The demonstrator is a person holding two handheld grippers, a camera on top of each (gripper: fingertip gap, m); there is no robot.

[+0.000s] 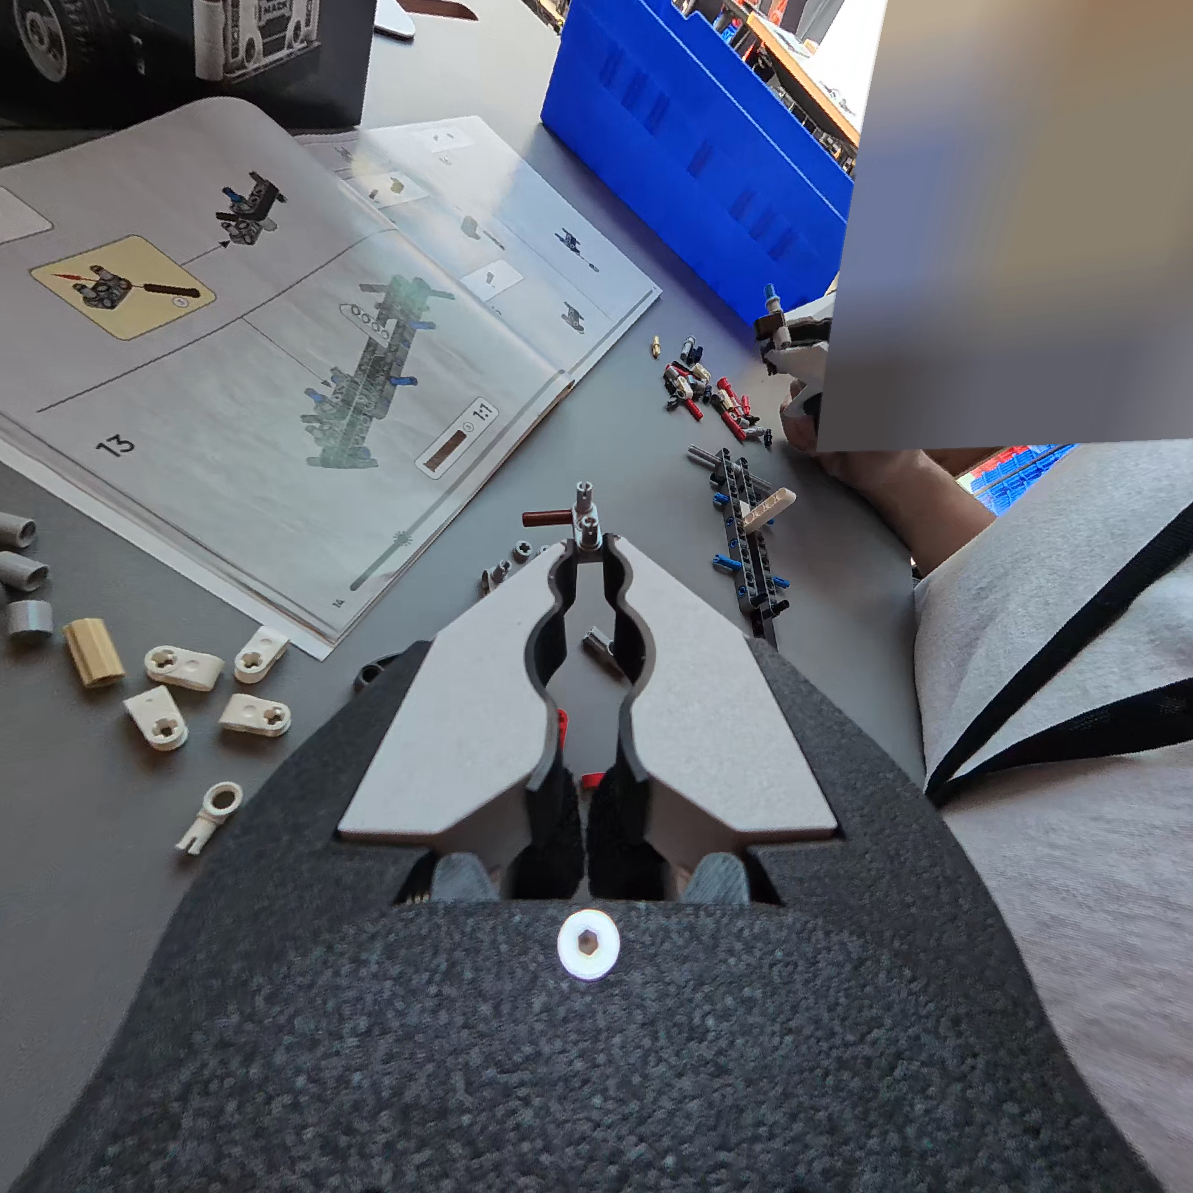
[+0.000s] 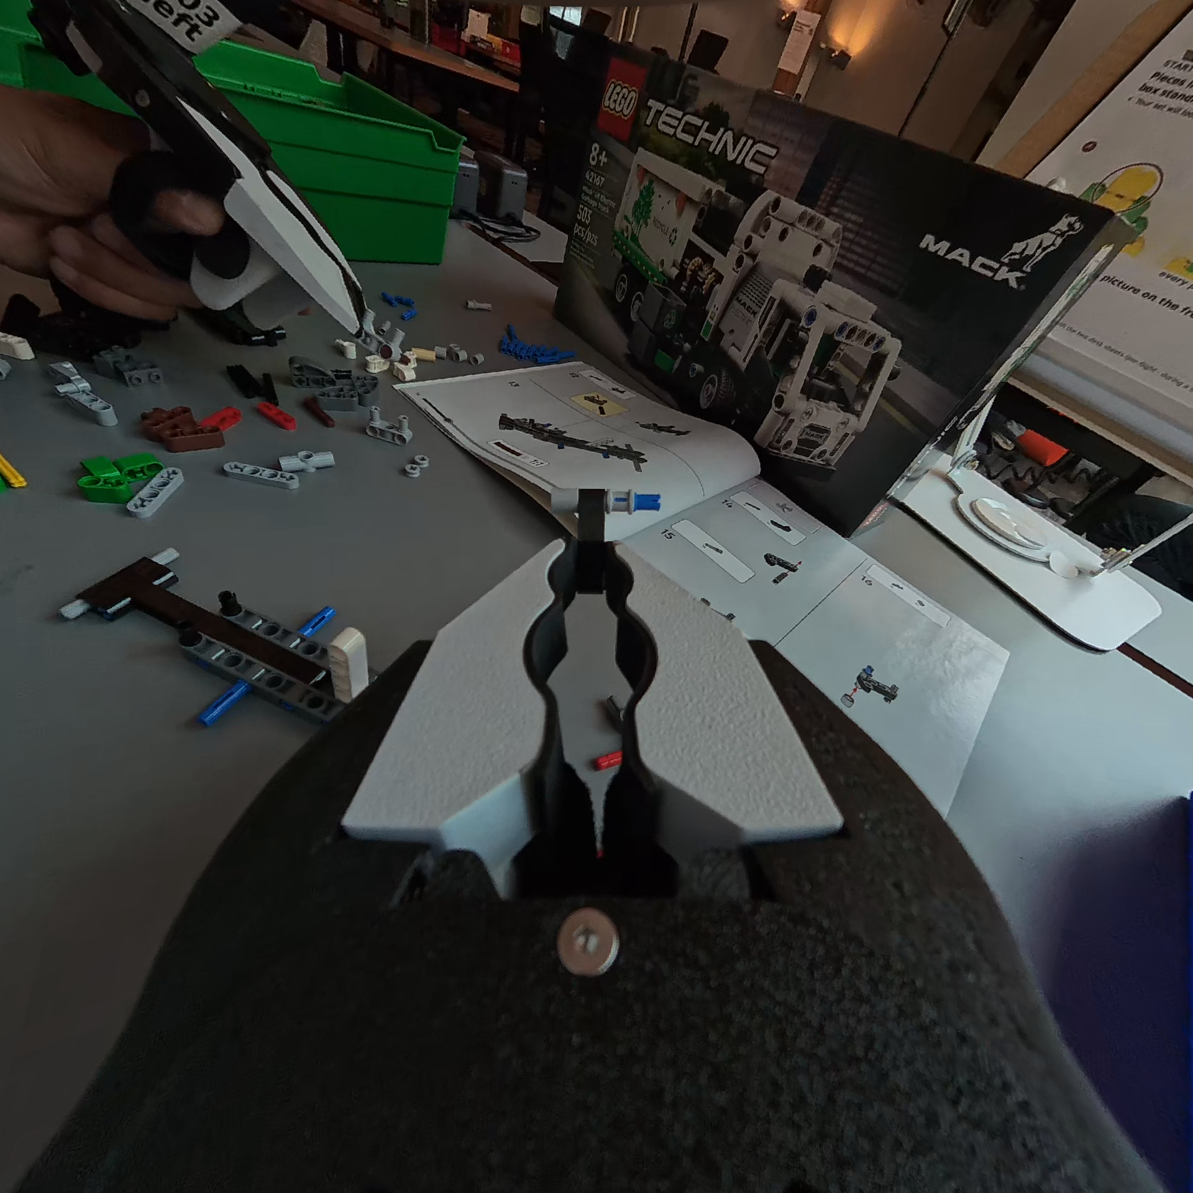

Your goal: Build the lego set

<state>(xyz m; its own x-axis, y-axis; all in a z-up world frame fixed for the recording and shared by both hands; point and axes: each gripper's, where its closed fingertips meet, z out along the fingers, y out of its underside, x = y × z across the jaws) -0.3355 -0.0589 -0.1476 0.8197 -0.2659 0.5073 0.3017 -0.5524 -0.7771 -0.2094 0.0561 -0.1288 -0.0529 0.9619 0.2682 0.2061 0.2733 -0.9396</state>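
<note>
My left gripper point(image 1: 589, 546) is shut on a small grey connector point(image 1: 586, 516) with a brown axle point(image 1: 545, 518) sticking out to its left, held low over the grey table. It also shows in the right wrist view point(image 2: 363, 326), tips down among loose parts. My right gripper point(image 2: 591, 549) is shut on a black piece point(image 2: 591, 516) that carries a grey and blue pin point(image 2: 629, 501) crosswise, held above the open instruction booklet point(image 2: 581, 426). The partly built dark grey beam frame point(image 2: 258, 652) with blue pins lies on the table, also seen in the left wrist view point(image 1: 749, 536).
The booklet point(image 1: 258, 323) lies open at the left. White connectors point(image 1: 193, 697) and a pile of small pins point(image 1: 710, 394) lie loose. A blue bin point(image 1: 697, 148), green bins point(image 2: 336, 148) and the set's box point(image 2: 807, 290) stand at the back. Coloured parts point(image 2: 181, 445) are scattered. My hands' fingertips stand some 20 centimeters from each other.
</note>
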